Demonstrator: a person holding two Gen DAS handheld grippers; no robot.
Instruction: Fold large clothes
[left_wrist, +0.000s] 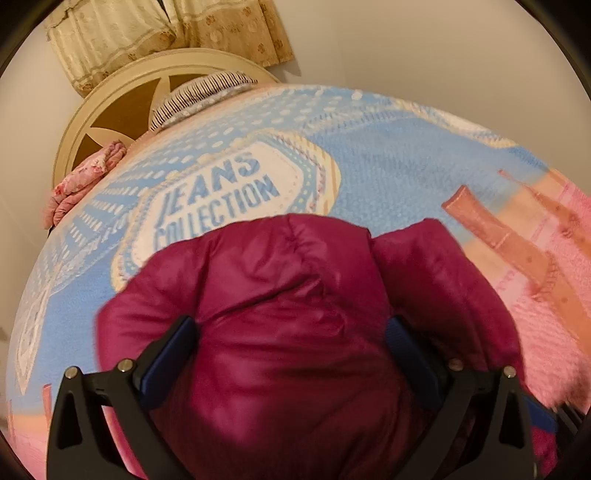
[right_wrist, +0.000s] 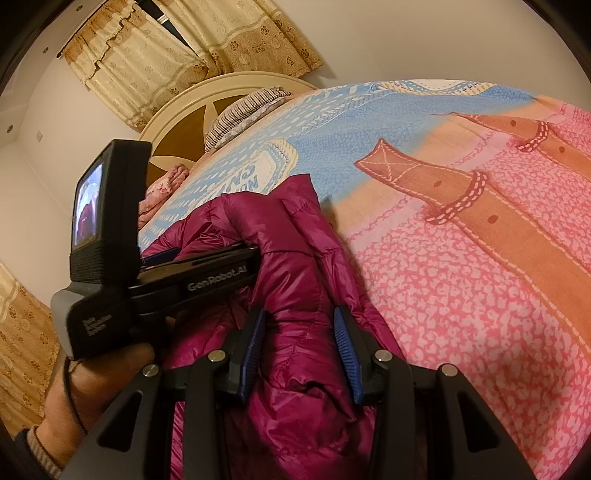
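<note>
A magenta puffer jacket (left_wrist: 295, 266) lies bunched on the bed. In the left wrist view my left gripper (left_wrist: 291, 321) stands wide, with a thick fold of the jacket filling the gap and pressing against both blue pads. In the right wrist view my right gripper (right_wrist: 300, 312) is closed on a narrower ridge of the same jacket (right_wrist: 288, 229), just right of the left one. The left gripper's black body (right_wrist: 207, 277) lies across the jacket, with a person's hand (right_wrist: 92, 376) holding it. The jacket's lower part is hidden under the grippers.
The bed is covered by a blue and pink blanket (left_wrist: 388, 158) with a "JEANS COLLECTION" print. At its head stand a round cream headboard (left_wrist: 110, 107), a striped pillow (left_wrist: 199, 96) and a folded pink floral cloth (left_wrist: 85, 181). Beige curtains (left_wrist: 147, 33) hang behind.
</note>
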